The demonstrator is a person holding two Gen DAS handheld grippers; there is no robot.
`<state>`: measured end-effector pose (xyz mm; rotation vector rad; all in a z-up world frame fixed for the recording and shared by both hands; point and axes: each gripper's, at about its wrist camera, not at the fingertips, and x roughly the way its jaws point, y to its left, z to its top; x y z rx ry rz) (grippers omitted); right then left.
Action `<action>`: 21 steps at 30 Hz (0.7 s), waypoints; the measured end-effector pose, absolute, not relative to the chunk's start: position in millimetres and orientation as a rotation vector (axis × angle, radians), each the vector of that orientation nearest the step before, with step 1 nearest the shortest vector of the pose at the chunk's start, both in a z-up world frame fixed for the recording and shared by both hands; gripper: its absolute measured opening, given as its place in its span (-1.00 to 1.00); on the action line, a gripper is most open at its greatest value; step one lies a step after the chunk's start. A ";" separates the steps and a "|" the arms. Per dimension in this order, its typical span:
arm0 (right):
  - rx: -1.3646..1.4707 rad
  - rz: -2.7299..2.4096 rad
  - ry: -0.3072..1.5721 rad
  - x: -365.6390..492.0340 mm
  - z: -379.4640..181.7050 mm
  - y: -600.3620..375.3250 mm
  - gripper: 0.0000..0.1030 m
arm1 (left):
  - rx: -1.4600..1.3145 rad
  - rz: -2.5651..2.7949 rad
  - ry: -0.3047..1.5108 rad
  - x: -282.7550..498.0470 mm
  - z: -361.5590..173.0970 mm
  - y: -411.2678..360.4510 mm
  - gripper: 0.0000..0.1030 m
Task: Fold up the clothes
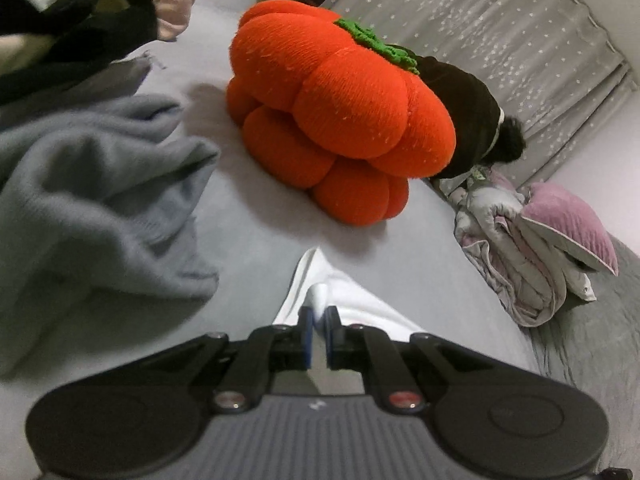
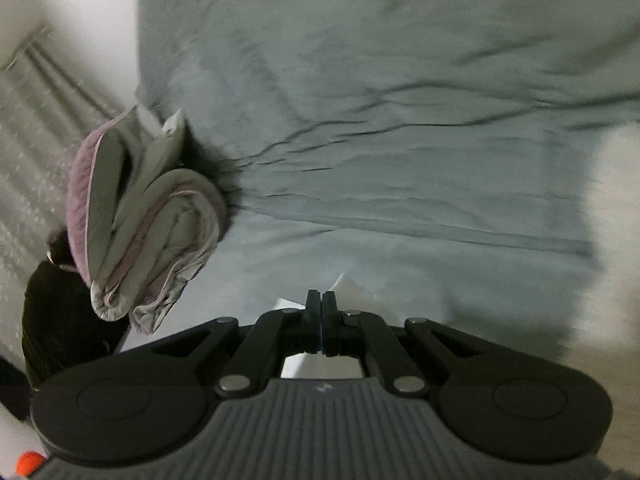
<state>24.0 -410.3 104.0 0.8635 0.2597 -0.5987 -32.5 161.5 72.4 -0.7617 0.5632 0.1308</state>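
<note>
White cloth (image 1: 320,280) sits pinched in the left gripper (image 1: 319,322), whose two fingers are almost closed on it. It hangs low over the gray bed sheet (image 1: 248,232). A big orange pumpkin pillow (image 1: 336,116) sits ahead, and a gray sweater (image 1: 92,192) lies bunched up on the left. A folded blanket (image 1: 520,256) is on the right.

From the right wrist, the right gripper (image 2: 321,300) is squeezed tight on the white cloth (image 2: 352,286). The folded blanket (image 2: 148,216) lies to the left on the wrinkled sheet (image 2: 400,120).

Pumpkin cushion (image 1: 340,116) ahead, bare bedsheet (image 1: 420,260) between
</note>
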 end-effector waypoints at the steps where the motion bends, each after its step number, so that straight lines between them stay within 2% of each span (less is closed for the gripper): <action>1: 0.854 -0.590 0.262 34.6 104.3 -410.4 -1.00 | -0.765 0.127 0.564 -26.8 74.2 162.3 -0.89; 13: 0.693 -0.578 0.327 153.5 107.0 -417.8 -1.00 | -0.812 0.177 0.635 66.3 64.9 173.9 -0.89; 21: 0.614 -0.626 0.383 200.2 96.1 -416.6 -1.00 | -0.799 0.196 0.627 96.7 56.1 171.9 -0.89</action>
